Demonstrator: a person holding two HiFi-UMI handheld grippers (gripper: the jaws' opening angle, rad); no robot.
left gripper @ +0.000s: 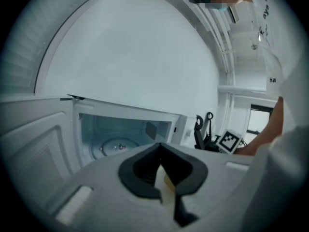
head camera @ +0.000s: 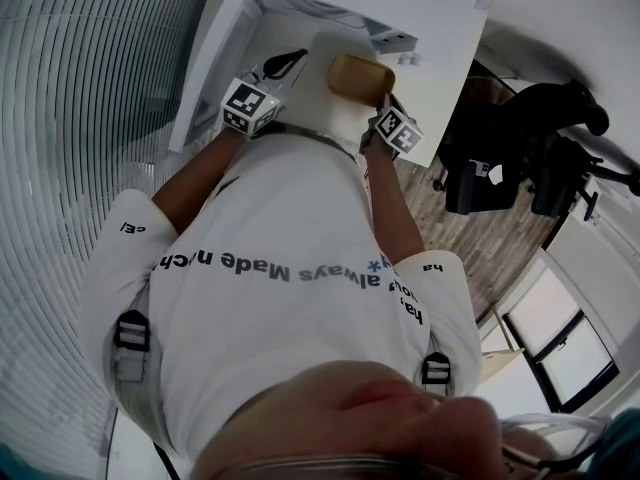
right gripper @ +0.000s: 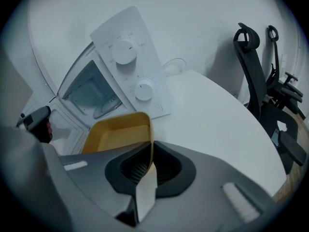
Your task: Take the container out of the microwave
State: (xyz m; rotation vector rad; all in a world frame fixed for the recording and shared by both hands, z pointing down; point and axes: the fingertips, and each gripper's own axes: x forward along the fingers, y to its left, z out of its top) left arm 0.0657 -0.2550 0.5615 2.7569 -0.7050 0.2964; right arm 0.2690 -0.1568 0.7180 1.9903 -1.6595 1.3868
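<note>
The right hand-held gripper (right gripper: 148, 153) is clamped on the near rim of the yellow container (right gripper: 116, 137). The container reaches ahead-left, just outside the microwave (right gripper: 133, 66), with bare bench (right gripper: 217, 120) to its right. The left hand-held gripper (left gripper: 161, 173) is closed and empty.
</note>
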